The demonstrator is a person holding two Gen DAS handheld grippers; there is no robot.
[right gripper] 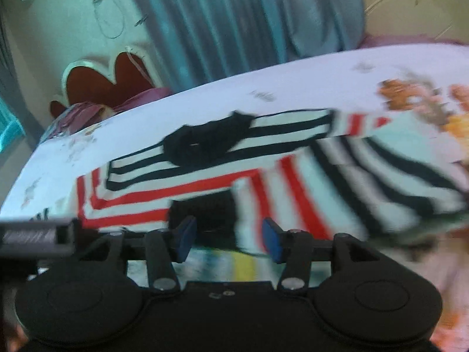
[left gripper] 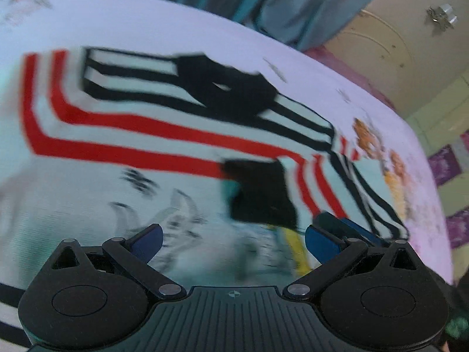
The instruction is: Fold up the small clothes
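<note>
A small white garment [left gripper: 152, 129] with red and black stripes and a black collar patch lies spread on a white bed sheet [left gripper: 132, 20]; it also shows in the right wrist view [right gripper: 205, 182]. My left gripper [left gripper: 233, 242] is open, low over the garment's printed front. My right gripper [right gripper: 228, 240] is open, just above the garment's near edge, beside a raised striped fold [right gripper: 381, 182]. The right gripper's blue fingers [left gripper: 331, 228] show at the right of the left wrist view. Both views are blurred.
Blue curtains [right gripper: 234, 23] hang behind the bed. A red and cream headboard [right gripper: 102, 85] and pillows stand at the left. The sheet has an orange floral print [left gripper: 378, 146] at the right. The bed edge curves down at the right.
</note>
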